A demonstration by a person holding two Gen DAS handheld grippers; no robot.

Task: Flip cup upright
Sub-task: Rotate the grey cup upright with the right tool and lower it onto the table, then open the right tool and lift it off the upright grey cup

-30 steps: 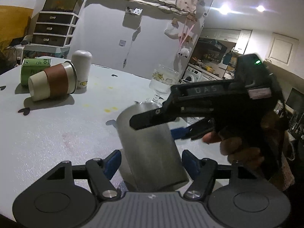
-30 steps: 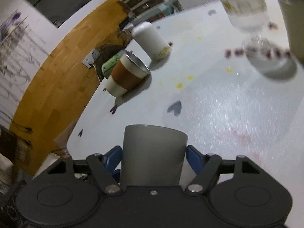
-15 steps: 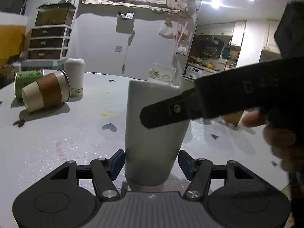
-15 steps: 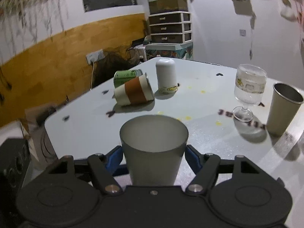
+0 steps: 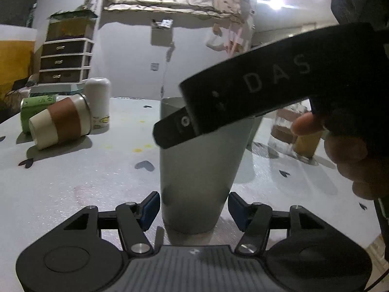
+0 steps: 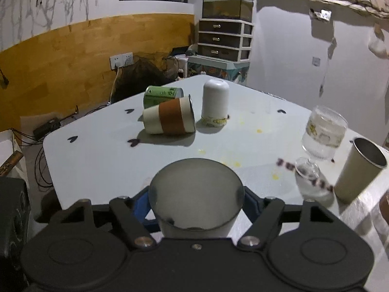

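Note:
A grey frosted cup (image 5: 198, 175) stands upright on the white table (image 5: 73, 182), mouth up. My left gripper (image 5: 194, 208) is open, its blue pads on either side of the cup's base with small gaps. In the right wrist view the same cup (image 6: 196, 194) sits between the fingers of my right gripper (image 6: 196, 204), which is shut on it near the rim. The right gripper's black body (image 5: 279, 85) crosses in front of the cup's upper part in the left wrist view.
A brown-banded paper cup (image 6: 170, 119) and a green can (image 6: 161, 95) lie on their sides at the far left. A white inverted cup (image 6: 216, 102) stands beside them. A stemmed glass (image 6: 318, 141) and a steel tumbler (image 6: 359, 170) stand at the right.
The right gripper has turned the grey cup from tilted to upright and set it on the table. The left gripper's fingers now sit around the cup's base.

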